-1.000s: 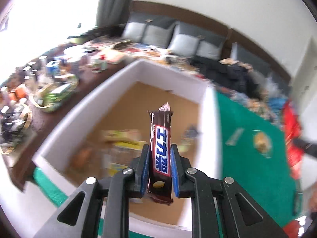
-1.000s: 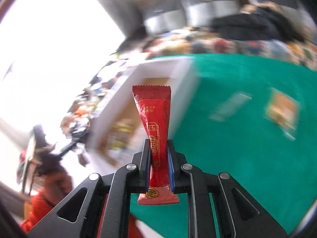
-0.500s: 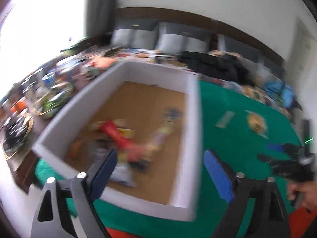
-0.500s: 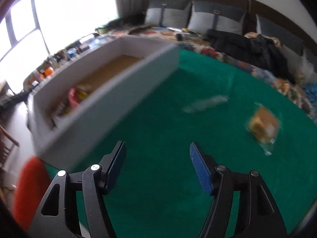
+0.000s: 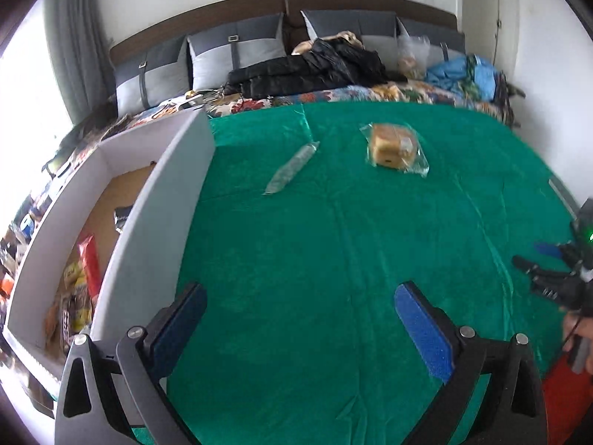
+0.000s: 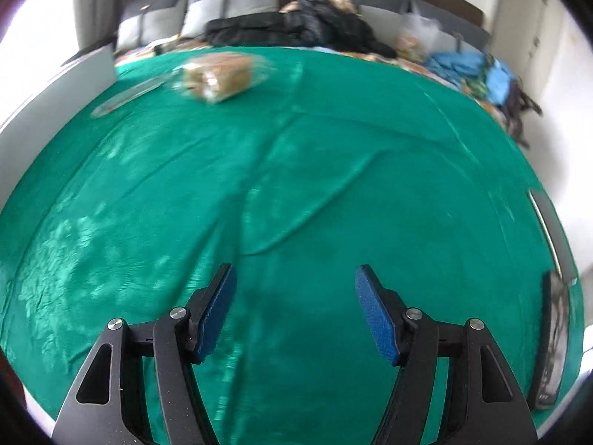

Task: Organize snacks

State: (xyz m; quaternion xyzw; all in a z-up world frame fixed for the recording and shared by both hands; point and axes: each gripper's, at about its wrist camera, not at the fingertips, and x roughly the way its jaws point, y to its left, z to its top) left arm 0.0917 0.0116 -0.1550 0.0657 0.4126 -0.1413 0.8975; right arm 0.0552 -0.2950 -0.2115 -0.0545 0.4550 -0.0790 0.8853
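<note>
Looking through the left wrist camera: left gripper has its jaws opening, nearly full spread, nothing between the blue pads, only green cloth below. White-walled cardboard box with brown floor sits at 9 o'clock, its near wall just left of the left finger. Inside it, a pile of snack packets, including a red wrapper leaning on the inner wall. On the cloth at 12 o'clock, a clear slim plastic-wrapped stick snack lies diagonally, near the box's far corner but apart from it. Just right of it, at 1 o'clock, a clear bag holding a tan bread block lies flat, apart from the stick. Right gripper shows at 3 o'clock at the frame edge, dark fingers with one blue pad visible, a hand behind it. Bed headboard with grey cushions and a black jacket sit at the far side.

Right wrist camera: the right gripper stands open, about two-thirds spread, empty, over bare green cloth. Picture is blurred. Bread bag at 11 o'clock, stick snack further left at 10 o'clock, touching or nearly touching the bag in this view; blur prevents telling which. Box wall at the left edge. Blue bundle at 2 o'clock on the bed.
</note>
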